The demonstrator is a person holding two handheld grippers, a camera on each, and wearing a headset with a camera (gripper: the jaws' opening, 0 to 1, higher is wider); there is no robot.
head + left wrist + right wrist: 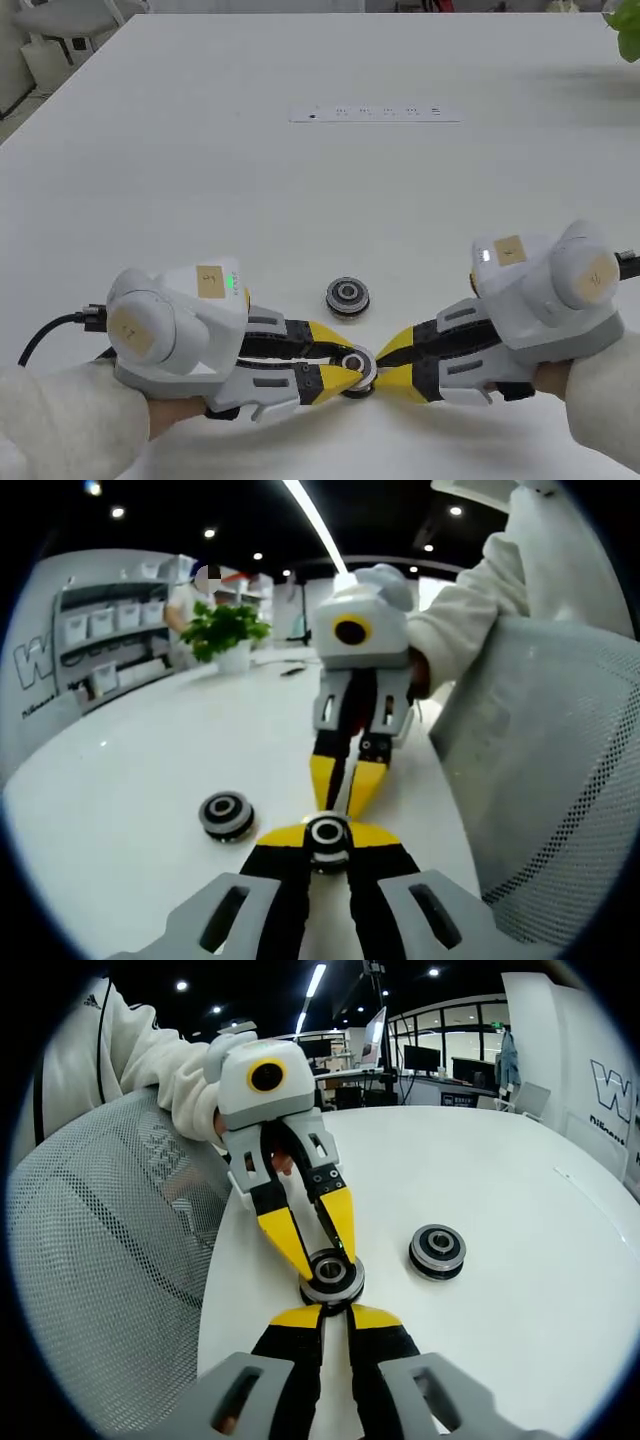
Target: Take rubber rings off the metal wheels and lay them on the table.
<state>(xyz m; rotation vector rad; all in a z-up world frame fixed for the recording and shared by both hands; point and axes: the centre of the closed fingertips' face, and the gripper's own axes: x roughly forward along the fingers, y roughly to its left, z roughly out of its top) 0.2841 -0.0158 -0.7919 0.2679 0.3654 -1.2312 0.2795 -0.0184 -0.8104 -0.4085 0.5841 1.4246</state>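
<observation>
The step in hand is stripping the ring from the metal wheel (356,363) that sits low on the white table (300,200), near the person's edge, caught between both tools. The left gripper (340,375) comes in from 9 o'clock with its yellow-tipped jaws closed across the wheel, one on each flank, so it acts as the vice. The right gripper (385,360) comes in from 3 o'clock with its jaws drawn narrow and its tips at the wheel's rim. Whether those tips have actually nipped the rubber ring (352,1286), the dark outer band, I cannot tell, because the tips hide the contact. To do this well, I judge the left hold should bear on the metal flanks and not on the rubber, since a clamped ring will not slide. The right tips should take a thin bite of the band at its 3 o'clock edge, lift it over the wheel's lip, then roll it round and off rather than pulling straight out. A straight tug would likely drag the wheel from the vice or let the rubber snap back. Keeping the wheel low over the table means a slip costs little. A second wheel (347,296) lies flat at about 12 o'clock from the held one, apart from both grippers and with its dark band on, so the freed ring is best laid well clear of it.
</observation>
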